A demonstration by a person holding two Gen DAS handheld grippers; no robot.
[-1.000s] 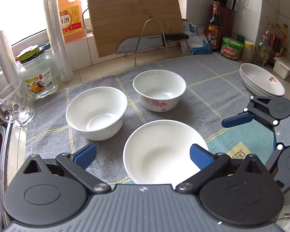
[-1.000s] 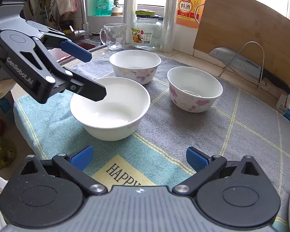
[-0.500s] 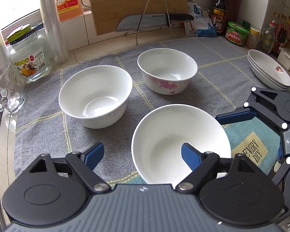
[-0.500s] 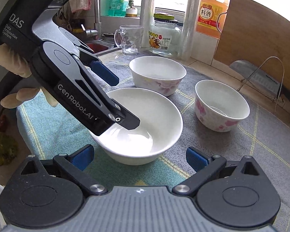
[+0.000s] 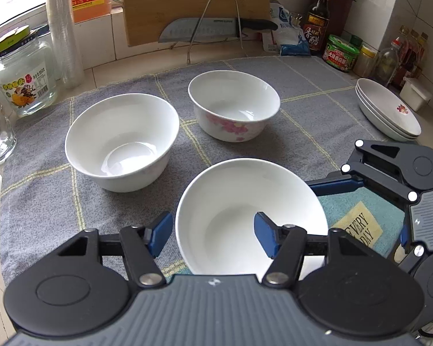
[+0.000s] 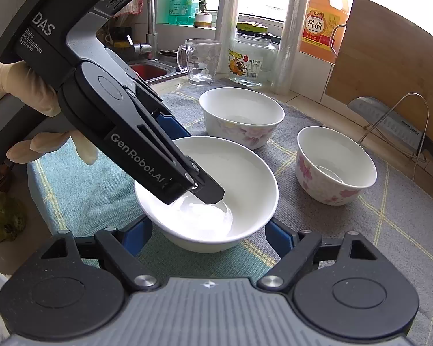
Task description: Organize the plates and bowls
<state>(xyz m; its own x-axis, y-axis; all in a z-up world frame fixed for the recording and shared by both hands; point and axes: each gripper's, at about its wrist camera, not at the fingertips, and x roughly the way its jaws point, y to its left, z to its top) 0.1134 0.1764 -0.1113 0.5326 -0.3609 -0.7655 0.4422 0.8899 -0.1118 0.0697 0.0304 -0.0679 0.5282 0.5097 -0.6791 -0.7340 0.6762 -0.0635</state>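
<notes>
Both grippers moved in on the plain white bowl (image 5: 245, 210) on the towel (image 5: 43, 201), jaws just closing: left gripper (image 5: 213, 238) straddling its near rim, right gripper (image 6: 207, 240) flanking its sides, contact unclear.

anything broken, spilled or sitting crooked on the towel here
Nothing stands out. The three bowls sit upright and whole on the towel, the plates are stacked evenly at its edge, and nothing is spilled. The left gripper has been closing across the near bowl's rim, one finger inside.
</notes>
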